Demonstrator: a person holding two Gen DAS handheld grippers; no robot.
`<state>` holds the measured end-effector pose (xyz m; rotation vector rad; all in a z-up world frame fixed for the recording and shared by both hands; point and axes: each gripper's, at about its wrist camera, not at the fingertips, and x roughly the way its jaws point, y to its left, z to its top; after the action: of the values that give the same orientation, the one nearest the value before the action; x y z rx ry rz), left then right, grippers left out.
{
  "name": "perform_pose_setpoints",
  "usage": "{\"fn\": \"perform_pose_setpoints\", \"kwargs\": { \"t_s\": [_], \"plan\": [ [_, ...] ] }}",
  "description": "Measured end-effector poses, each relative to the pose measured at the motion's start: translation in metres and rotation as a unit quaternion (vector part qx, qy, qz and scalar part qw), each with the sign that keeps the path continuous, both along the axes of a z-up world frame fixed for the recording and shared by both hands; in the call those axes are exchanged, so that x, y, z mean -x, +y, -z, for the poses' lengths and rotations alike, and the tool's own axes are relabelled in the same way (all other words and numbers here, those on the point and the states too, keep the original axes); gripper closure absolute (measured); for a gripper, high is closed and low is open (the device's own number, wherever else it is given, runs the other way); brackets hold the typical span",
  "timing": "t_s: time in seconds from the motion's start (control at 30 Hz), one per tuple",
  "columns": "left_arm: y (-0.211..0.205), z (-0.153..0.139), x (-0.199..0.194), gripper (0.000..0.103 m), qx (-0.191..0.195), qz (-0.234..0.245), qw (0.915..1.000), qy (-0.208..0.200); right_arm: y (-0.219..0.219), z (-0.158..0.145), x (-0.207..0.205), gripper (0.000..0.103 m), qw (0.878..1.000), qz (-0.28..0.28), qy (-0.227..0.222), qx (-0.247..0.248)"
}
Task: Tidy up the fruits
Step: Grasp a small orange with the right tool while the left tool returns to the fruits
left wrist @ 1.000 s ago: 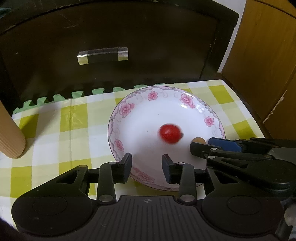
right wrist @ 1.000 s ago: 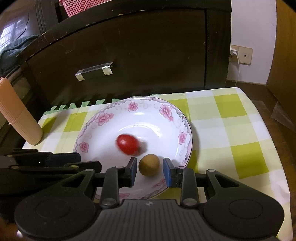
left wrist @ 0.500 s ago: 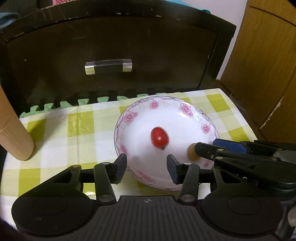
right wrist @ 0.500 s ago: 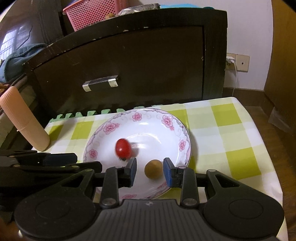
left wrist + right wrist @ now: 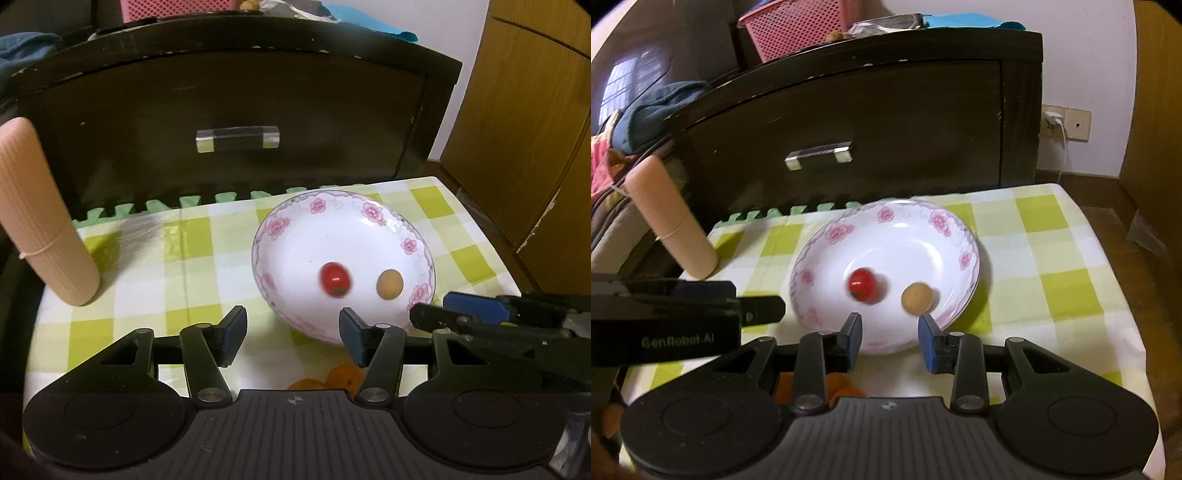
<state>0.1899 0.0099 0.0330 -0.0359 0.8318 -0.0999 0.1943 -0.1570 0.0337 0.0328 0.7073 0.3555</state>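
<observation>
A white plate (image 5: 373,236) with a pink flower border sits on the green-and-white checked cloth (image 5: 177,266), right of centre in the left wrist view and near the middle of the right wrist view. Two small fruits lie inside it, in its nearer half: a red tomato (image 5: 334,279), blurred in both views, and a tan round fruit (image 5: 389,283) just to its right, the two close together but apart.

The left gripper (image 5: 293,329) fills the bottom of its own view, its jaws standing wide apart with nothing between them; its right finger overlaps the plate's near rim in the picture, the left one stands over bare cloth. The right gripper (image 5: 889,337) sits low in its view, jaws also apart and empty, both fingertips at the plate's near edge, the tan fruit just above the right tip. Each gripper shows in the other's view as a dark bar at the side.

Something orange (image 5: 341,377) peeks out below the plate behind the gripper fingers; what it is cannot be told. A ribbed peach-coloured cylinder (image 5: 44,221) leans at the left edge of the cloth. Behind stands a dark cabinet (image 5: 236,99) with a clear drawer handle (image 5: 237,138), and a pink basket (image 5: 801,27) rests on top at the upper left of the right wrist view.
</observation>
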Motion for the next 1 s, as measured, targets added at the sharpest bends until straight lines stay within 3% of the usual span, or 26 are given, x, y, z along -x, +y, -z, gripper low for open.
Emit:
{"fn": "perform_pose_setpoints", "kwargs": {
  "t_s": [0.57, 1.0],
  "plan": [
    [0.019, 0.002, 0.045, 0.037, -0.009, 0.009, 0.9997, 0.02, 0.018, 0.021, 0.048, 0.065, 0.998, -0.049, 0.035, 0.024],
    [0.02, 0.01, 0.059, 0.034, -0.001, 0.028, 0.9986, 0.044, 0.038, 0.045, 0.052, 0.062, 0.991, -0.102, 0.057, 0.062]
  ]
}}
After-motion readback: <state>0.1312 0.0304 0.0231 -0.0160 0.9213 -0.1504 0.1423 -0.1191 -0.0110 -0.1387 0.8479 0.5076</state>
